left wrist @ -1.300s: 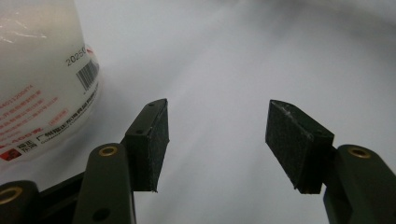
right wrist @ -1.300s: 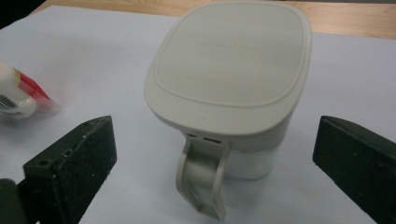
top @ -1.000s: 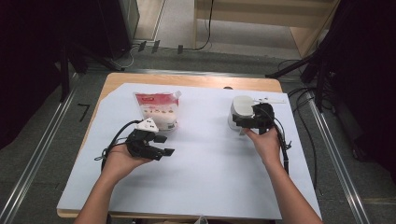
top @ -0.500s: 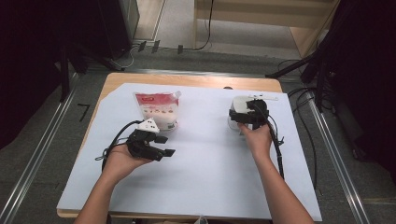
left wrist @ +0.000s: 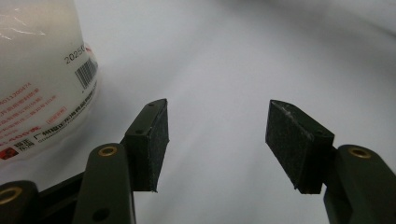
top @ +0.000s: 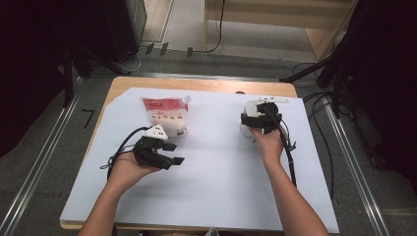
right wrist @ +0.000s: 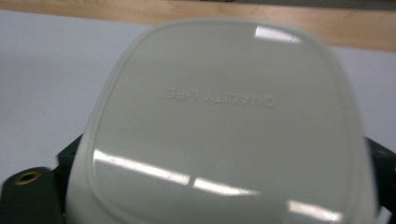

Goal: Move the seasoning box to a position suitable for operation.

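High view: nearest the person, the left gripper [top: 164, 153] rests low on the white sheet [top: 216, 196], its jaws standing wide with nothing between them. Just beyond it lies a red and white pouch [top: 166, 115], close to the jaws but apart from them. Across the sheet, the right gripper [top: 263, 118] sits at a white lidded box [top: 252, 112] near the table's far edge. Its jaws have just been closing, one on each side of the box; whether the pads press on it cannot be told.
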`<state>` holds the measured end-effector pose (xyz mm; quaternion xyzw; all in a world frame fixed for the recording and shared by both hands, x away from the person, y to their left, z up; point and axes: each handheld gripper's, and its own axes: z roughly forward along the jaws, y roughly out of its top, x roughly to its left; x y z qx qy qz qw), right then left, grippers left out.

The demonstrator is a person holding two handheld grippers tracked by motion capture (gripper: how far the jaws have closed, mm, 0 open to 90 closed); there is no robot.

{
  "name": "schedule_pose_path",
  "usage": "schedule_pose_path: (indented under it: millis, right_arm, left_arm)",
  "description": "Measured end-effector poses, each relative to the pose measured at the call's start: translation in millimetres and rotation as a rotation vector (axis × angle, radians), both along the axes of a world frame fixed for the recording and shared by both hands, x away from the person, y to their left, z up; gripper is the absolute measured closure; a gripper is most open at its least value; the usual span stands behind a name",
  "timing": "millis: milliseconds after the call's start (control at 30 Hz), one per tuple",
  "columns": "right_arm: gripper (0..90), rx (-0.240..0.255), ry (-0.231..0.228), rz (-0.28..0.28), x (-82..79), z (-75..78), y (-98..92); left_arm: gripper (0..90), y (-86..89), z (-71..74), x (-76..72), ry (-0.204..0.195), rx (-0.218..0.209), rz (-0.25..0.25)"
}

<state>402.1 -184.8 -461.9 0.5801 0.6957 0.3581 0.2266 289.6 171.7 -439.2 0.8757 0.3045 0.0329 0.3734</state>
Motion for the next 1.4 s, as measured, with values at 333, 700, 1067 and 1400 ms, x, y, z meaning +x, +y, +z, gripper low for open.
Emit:
schedule_pose_path:
  millis: [333,700,1067,1400]
  right_arm:
    - [14.8,-0.03,-0.015,0.034,-1.3,1.4,-3.5]
    - [15.1,-0.033,-0.025,0.077,-6.1,7.8,-4.8]
    - [15.1,-0.006,-0.037,0.258,-39.5,29.9,-10.0]
    - [15.1,0.016,-0.086,0.39,-75.6,31.8,-11.3]
  left_arm:
    - [40.7,0.0,-0.5,0.8,0.012,0.009,-0.001]
    - [41.0,0.1,-1.5,1.7,0.024,0.006,0.004]
    - [41.0,-2.2,-1.6,1.9,0.04,-0.005,0.007]
    - [41.2,-4.0,-1.9,1.9,0.039,0.001,0.001]
